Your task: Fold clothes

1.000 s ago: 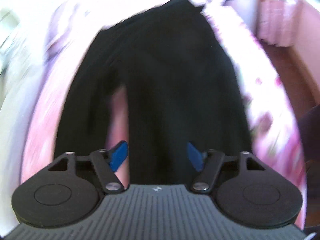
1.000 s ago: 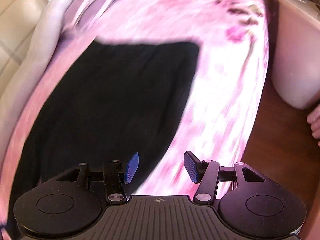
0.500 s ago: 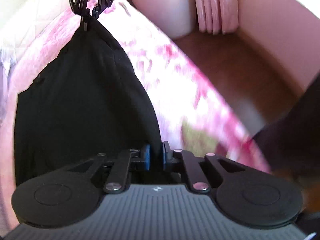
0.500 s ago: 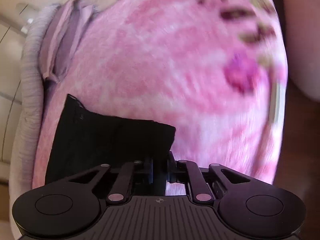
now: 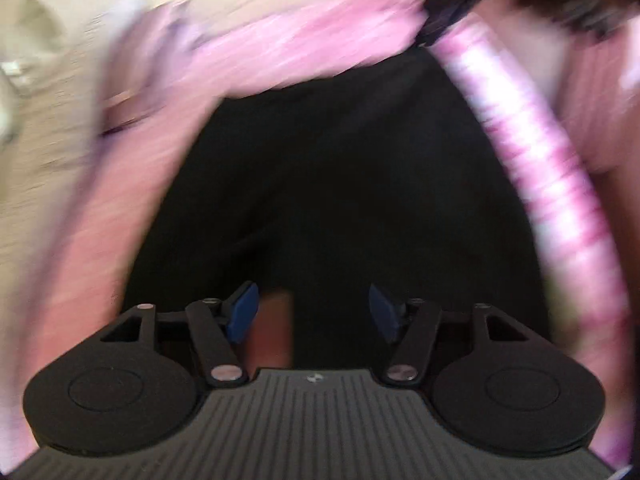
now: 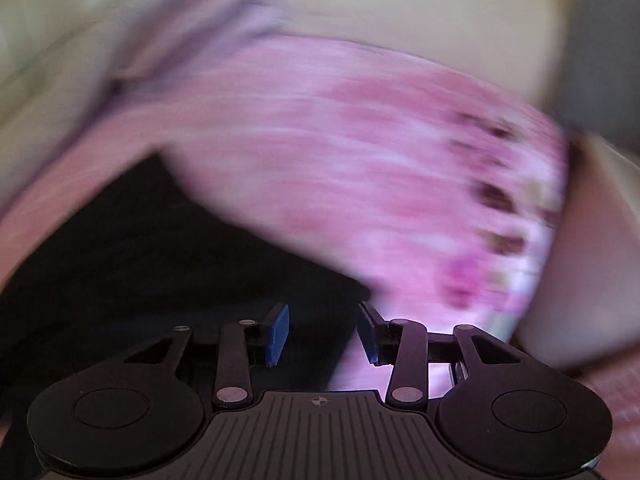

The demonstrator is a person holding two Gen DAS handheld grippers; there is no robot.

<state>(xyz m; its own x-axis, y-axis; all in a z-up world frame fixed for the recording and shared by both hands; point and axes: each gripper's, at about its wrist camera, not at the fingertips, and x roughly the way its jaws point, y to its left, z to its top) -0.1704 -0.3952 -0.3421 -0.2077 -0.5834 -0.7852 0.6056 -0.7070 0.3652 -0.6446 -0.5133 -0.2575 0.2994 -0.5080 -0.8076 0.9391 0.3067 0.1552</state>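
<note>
Nearest the left wrist camera, the left gripper (image 5: 313, 312) has its blue-padded jaws spread and opening, with nothing pinched between them; the black fabric garment (image 5: 340, 184) lies below and beyond the pads, spread over the pink patterned bedcover (image 5: 132, 216), a strip of which shows through a slit in the cloth just past the left pad. The right gripper (image 6: 322, 334) is likewise parted and opening, holding nothing, its pads hovering over the garment's near corner, where black cloth gives way to pink. Both views are heavily smeared, so the garment's edges and any crease cannot be read finely. The likely trouble from here is that the cloth, let go on a soft, yielding cover, slumps or springs back so the fold sits skewed. A quick regrasp with the view this blurred could also pinch the bedcover along with the garment, or catch only one layer. Farther off, a dark blurred shape (image 5: 448, 4) sits at the garment's far corner in the left view; I cannot tell what it is.
</note>
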